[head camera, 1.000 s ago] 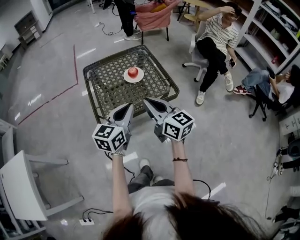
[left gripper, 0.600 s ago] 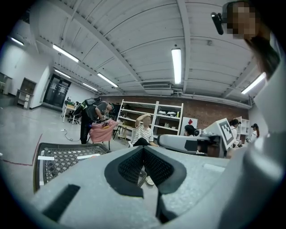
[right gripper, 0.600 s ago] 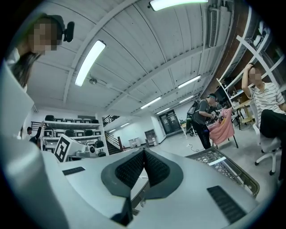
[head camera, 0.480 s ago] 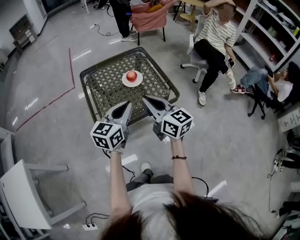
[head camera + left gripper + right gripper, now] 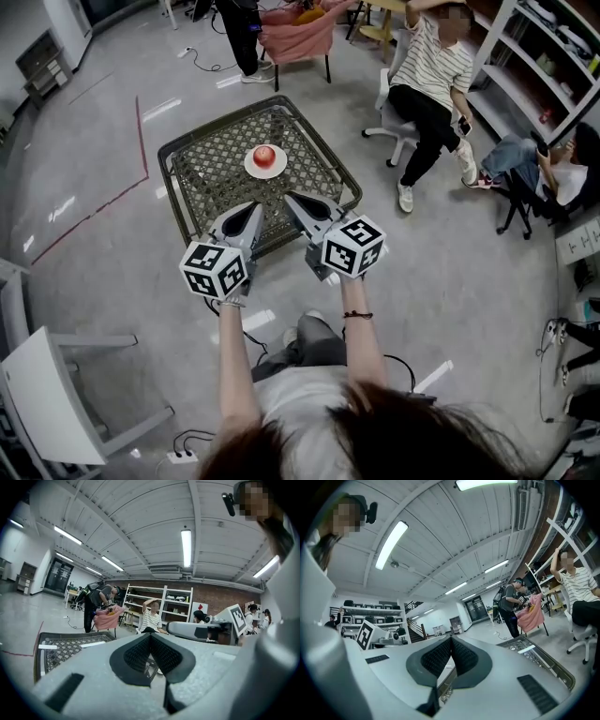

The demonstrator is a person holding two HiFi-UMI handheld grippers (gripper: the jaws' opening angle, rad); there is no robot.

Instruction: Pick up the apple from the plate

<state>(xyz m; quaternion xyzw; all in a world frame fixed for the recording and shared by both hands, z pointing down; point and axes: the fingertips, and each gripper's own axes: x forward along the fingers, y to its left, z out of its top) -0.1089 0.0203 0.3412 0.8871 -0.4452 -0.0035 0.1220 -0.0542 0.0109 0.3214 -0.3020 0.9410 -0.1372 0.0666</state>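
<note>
Closest in, the person's bare forearms reach toward 12 o'clock, each carrying a grey moulded gripper backed by a cube of black-and-white square markers. The left gripper (image 5: 251,214) is closed on nothing: in its own view (image 5: 150,637) the black ribbed pads meet in a tight V with only floor and desk edge beyond. The right gripper (image 5: 292,199) is likewise shut and empty, its pads pressed together in its own view (image 5: 451,639). Compared with a second ago, the person has stepped forward, so the desk (image 5: 211,178) sits closer and both tips now overlap its near rim in the head view. The approach is under way, but the jaws must still part before any grasp. The desk is low and square, a dark metal frame filled with open woven lattice, an uneven surface to rest on. At 12 o'clock from the tips, well apart from them, a round white plate (image 5: 251,171) lies near the desk's middle, and the apple (image 5: 264,156), red, smooth and glossy, sits on it untouched. Beyond, at 1 o'clock, a seated person in a striped shirt (image 5: 427,84) occupies a chair on polished grey floor (image 5: 450,281).
</note>
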